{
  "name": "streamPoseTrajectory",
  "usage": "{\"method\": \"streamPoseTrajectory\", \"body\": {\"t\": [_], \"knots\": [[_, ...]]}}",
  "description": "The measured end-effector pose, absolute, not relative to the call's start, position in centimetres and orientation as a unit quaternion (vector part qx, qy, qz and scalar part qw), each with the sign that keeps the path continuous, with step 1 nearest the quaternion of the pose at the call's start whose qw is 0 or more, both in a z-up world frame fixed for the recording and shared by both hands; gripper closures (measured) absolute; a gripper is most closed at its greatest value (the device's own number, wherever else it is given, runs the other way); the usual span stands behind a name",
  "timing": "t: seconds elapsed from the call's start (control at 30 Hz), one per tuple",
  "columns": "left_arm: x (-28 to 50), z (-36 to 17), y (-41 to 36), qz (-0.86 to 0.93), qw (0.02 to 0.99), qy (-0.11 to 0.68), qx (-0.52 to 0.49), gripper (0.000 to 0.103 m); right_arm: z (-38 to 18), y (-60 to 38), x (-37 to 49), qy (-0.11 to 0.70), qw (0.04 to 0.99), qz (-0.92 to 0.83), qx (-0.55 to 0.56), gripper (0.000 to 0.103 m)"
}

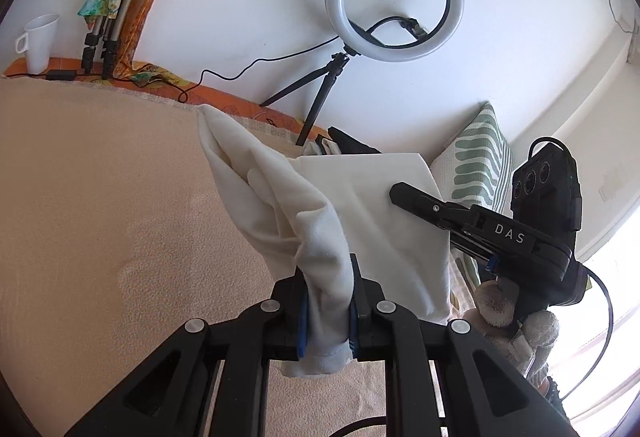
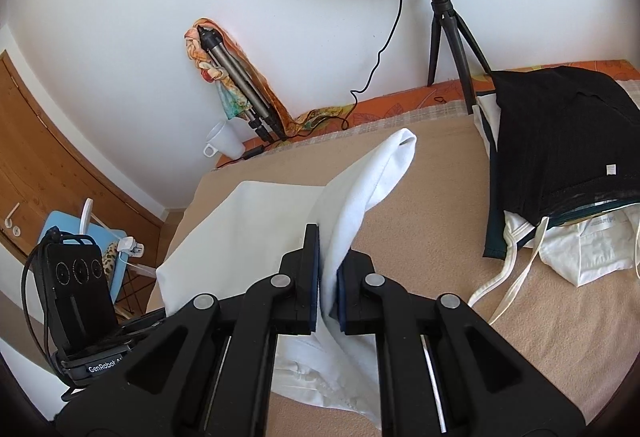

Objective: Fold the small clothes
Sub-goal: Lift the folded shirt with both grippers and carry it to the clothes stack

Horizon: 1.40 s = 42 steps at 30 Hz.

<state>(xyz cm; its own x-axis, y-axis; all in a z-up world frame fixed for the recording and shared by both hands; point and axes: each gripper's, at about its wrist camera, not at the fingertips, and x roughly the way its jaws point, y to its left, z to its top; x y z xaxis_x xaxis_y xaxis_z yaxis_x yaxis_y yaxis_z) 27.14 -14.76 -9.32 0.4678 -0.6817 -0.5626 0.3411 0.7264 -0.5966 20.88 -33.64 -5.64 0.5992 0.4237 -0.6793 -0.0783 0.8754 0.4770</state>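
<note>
Cloth (image 1: 320, 237) hangs clenched in my left gripper (image 1: 326, 313) above the bed (image 1: 100, 197). Right view: my right gripper (image 2: 328, 277) is clamped on another part of it, lifted. I judge we're mid-fold; next, lay it flat, edges matched.

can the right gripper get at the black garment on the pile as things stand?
Probably not yet. The right gripper is shut on the white cloth, which the left gripper also clamps. The way across the beige cover to the black garment looks clear, but its jaws are occupied.
</note>
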Motion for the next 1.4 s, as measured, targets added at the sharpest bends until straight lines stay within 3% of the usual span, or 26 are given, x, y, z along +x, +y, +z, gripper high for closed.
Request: {"method": "streamPoseTrajectory", "body": {"t": [0.8,1.07,1.4], "knots": [[37.3,-7.4,-36.6,-0.356,0.854,0.365,-0.101,0.090,-1.0,-53.7,28.7,0.366,0.915,0.041,0.167,0.095],[40.5,-10.1,-40.4,-0.344,0.861,0.368,-0.074,0.091,-3.9,-58.9,32.2,0.367,0.912,0.027,0.180,0.095],[41.2,-12.4,-39.7,-0.318,0.860,0.392,-0.076,0.088,-8.0,-62.2,34.6,0.388,0.906,-0.012,0.167,0.094]]}}
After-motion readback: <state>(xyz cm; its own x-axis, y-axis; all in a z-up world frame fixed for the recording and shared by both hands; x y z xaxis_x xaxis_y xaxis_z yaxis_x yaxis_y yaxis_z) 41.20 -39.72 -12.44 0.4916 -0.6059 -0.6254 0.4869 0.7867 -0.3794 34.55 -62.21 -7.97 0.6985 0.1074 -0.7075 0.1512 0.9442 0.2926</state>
